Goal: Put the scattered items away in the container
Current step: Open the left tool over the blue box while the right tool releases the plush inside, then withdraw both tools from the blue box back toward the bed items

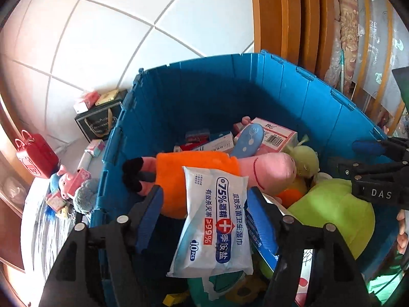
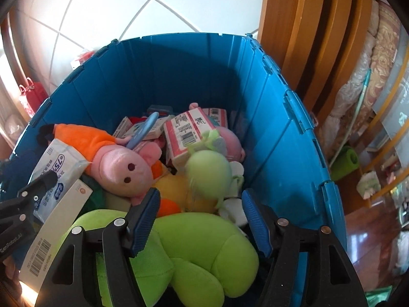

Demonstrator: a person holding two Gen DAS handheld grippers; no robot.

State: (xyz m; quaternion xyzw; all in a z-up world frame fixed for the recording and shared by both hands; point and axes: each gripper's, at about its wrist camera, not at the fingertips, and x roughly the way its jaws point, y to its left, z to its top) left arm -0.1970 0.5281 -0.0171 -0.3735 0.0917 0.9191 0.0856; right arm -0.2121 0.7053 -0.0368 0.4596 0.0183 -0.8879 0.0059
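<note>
Filling the blue container [image 1: 212, 94], plush toys and boxes pile up. A lime plush [image 2: 194, 250] lies under the wide-spread right tool [image 2: 200, 220]. The wipes pack [image 1: 214, 220] rests untouched between the gaping left tool [image 1: 204, 208].

We see the pale green doll [image 2: 207, 171] blurred beside the pink pig plush [image 2: 122, 168]. The pig's orange body [image 1: 196, 176] lies partly hidden under the wipes pack [image 1: 217, 220], whose small print we cannot read.
</note>
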